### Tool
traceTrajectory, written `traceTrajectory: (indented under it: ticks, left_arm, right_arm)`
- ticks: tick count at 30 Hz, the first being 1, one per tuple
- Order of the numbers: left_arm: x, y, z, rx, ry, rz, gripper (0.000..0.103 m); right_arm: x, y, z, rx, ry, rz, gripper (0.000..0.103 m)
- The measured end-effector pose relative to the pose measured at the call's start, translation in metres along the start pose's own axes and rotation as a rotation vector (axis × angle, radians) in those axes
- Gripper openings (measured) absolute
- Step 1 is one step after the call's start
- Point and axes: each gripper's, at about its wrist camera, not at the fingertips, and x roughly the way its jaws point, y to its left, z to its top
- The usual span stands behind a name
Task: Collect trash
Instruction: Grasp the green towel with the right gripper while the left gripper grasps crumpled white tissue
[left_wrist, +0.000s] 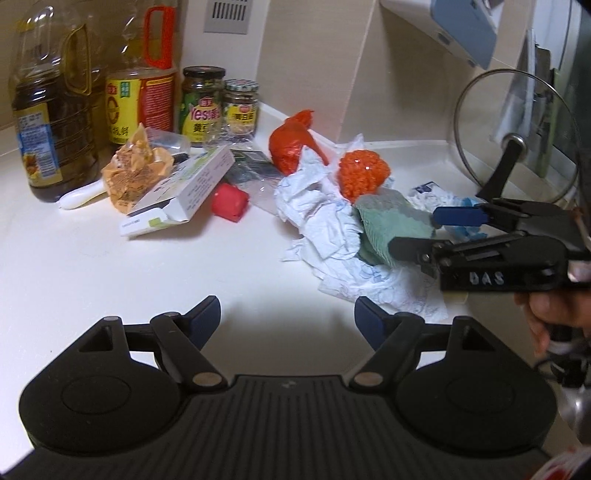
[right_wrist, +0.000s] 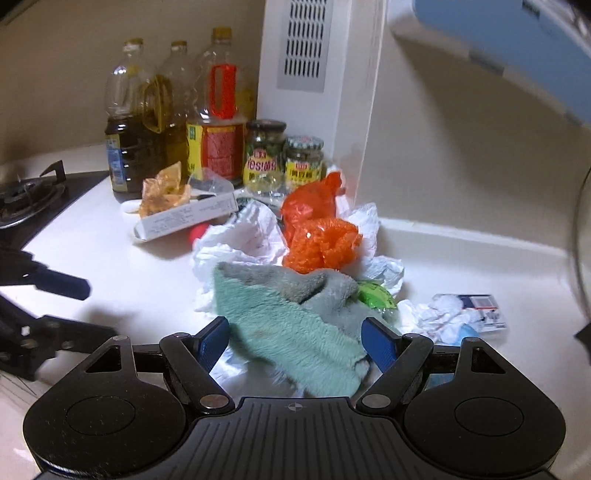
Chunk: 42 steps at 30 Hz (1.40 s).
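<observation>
My left tongs (left_wrist: 287, 323) hang open over bare bench (left_wrist: 110, 273). My right tongs (right_wrist: 295, 341) gape around the green cloth (right_wrist: 295, 332), pads not pressing, beside crumpled paper (right_wrist: 240, 240).

White countertop (left_wrist: 92, 258), crumpled paper towels (left_wrist: 317, 206), green cloth (right_wrist: 295, 332), orange bags (left_wrist: 364, 171), white carton (left_wrist: 184, 192), oil bottles (left_wrist: 48, 122), jars (left_wrist: 203, 105)

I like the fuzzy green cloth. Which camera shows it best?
The right wrist view: the green cloth lies big and close in front of the open right gripper, fluffy surface clear. The left wrist view shows it smaller, off to the side, partly hidden behind that gripper.
</observation>
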Motion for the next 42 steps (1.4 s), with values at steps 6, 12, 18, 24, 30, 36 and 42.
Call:
traceTrajectory:
  ticks: [6,12,18,24,30,36,42]
  left_arm:
    - [0.005,-0.004,-0.002,-0.013,0.009,0.014,0.077]
    - [0.017,-0.015,0.003,0.004,0.011,-0.004,0.077]
    - [0.034,-0.030,0.015,0.017,0.005,-0.039,0.083]
    - [0.053,-0.043,0.026,0.019,-0.002,-0.049,0.086]
    - [0.071,-0.049,0.034,0.041,-0.004,-0.016,0.085]
    - [0.085,-0.047,0.036,0.062,0.016,0.012,0.063]
    - [0.087,-0.044,0.035,0.073,0.034,0.022,0.027]
  right_arm:
    - [0.021,-0.026,0.004,0.098,0.058,0.056,0.064]
    - [0.011,-0.037,0.015,0.143,0.037,0.110,0.018]
    - [-0.020,-0.050,0.041,0.153,-0.052,0.125,0.015]
    - [-0.058,-0.059,0.071,0.149,-0.164,0.112,0.014]
    - [-0.089,-0.064,0.085,0.144,-0.224,0.105,0.014]
    - [-0.104,-0.072,0.082,0.165,-0.233,0.102,0.014]
    - [-0.106,-0.074,0.077,0.172,-0.223,0.084,0.014]
